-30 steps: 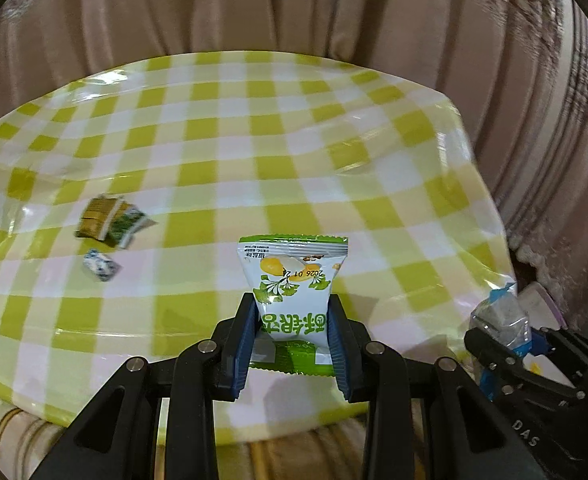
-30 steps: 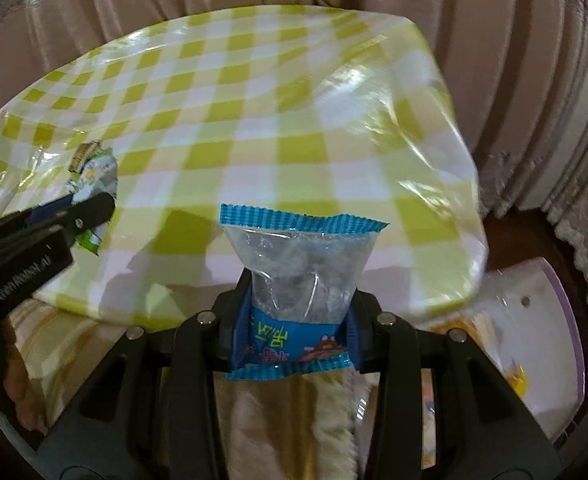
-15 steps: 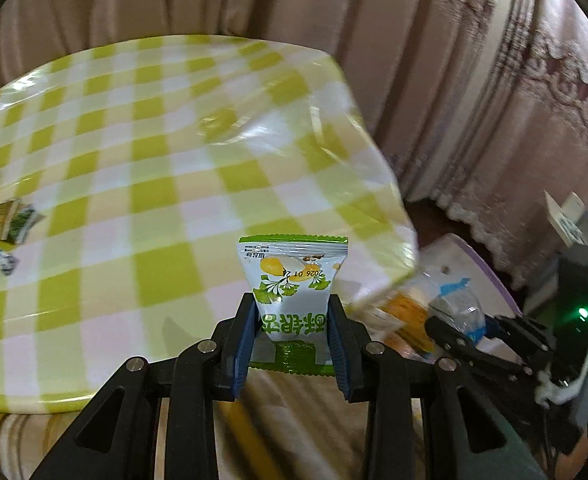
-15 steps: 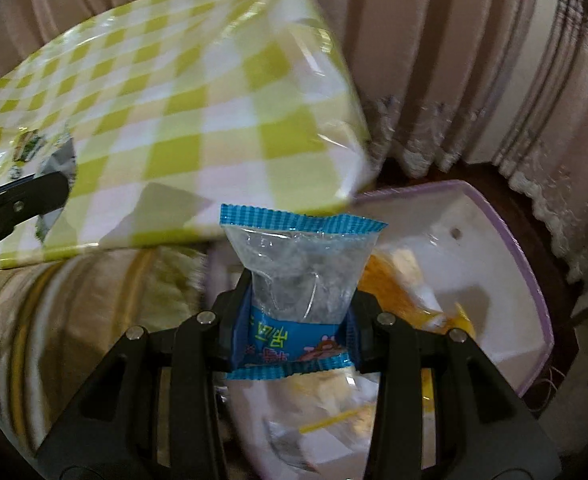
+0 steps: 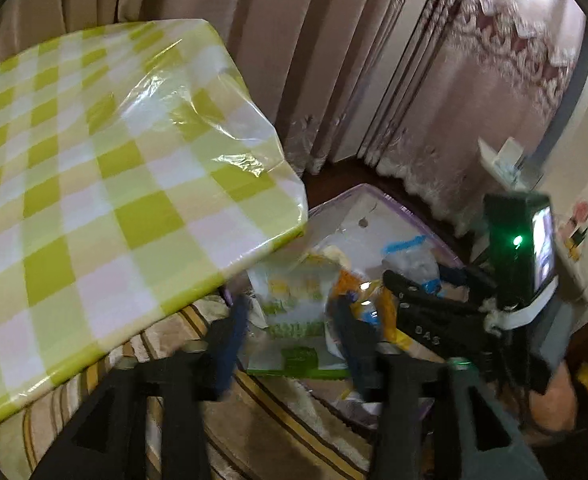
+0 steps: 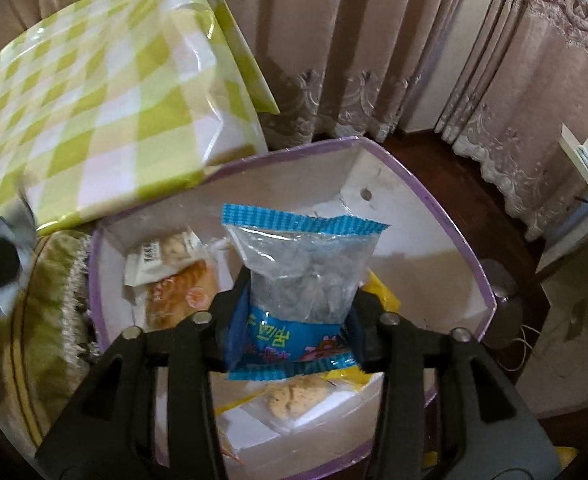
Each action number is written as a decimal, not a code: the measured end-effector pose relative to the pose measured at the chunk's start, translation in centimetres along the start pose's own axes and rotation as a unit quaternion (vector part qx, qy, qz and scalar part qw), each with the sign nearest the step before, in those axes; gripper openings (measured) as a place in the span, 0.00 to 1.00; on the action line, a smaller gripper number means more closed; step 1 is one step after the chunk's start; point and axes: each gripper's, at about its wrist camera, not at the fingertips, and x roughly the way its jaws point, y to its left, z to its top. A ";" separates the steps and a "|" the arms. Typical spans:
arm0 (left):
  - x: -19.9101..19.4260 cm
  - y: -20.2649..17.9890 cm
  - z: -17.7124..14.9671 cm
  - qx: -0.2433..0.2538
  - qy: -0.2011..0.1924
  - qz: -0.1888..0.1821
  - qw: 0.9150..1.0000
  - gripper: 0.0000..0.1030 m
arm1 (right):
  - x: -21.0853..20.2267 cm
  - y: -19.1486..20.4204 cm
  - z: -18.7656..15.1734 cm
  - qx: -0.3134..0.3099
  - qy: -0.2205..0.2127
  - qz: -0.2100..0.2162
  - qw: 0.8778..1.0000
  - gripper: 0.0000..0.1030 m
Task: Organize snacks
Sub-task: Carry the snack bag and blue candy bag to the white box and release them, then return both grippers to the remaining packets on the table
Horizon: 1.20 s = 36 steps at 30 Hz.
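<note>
**Left wrist view: both packets over the box, both tools letting go**

Left wrist view shows the biggest change. A second ago we faced the checked tabletop (image 5: 94, 184) with the green-and-white snack packet (image 5: 294, 316) pinched upright between the left tool's pads. Now the tabletop has slid to the upper left of the frame, and the purple-rimmed storage box (image 5: 377, 196) lies beyond the fingers at centre. The left tool (image 5: 294, 344) has just been opening: its blue pads stand clearly apart from the packet's sides, and the packet, blurred, seems to be dropping free between them toward the box.

In the right wrist view the same swing has happened. The box (image 6: 429, 196) now fills the middle of the frame, with bread and biscuit packets (image 6: 174, 276) already lying inside. The blue-edged clear packet (image 6: 301, 280) stands upright between the fingers of the right tool (image 6: 297, 316), directly over the box interior. These jaws have also just been opening; they sit about halfway apart, and the pads look to be only lightly against the packet's flanks, if touching at all. We cannot tell whether any grip remains.

We judge that this delivery is nearly done: both snacks are placed to fall into the box.
</note>
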 end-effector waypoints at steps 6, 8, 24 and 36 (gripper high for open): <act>-1.1 0.4 -0.1 -0.004 -0.022 0.045 0.999 0.61 | -0.2 0.5 0.2 -0.002 -0.007 0.000 1.000 0.67; -1.5 1.1 0.1 -0.007 -0.030 0.079 0.996 0.61 | -0.3 0.9 0.2 -0.005 -0.010 0.008 1.000 0.68; -5.0 10.5 0.4 -0.114 -0.061 0.236 0.963 0.61 | -13.7 11.3 6.2 -0.048 -0.183 0.159 0.969 0.78; -5.6 12.5 0.1 -0.132 -0.060 0.239 0.960 0.61 | -12.2 14.1 6.2 -0.069 -0.159 0.169 0.970 0.79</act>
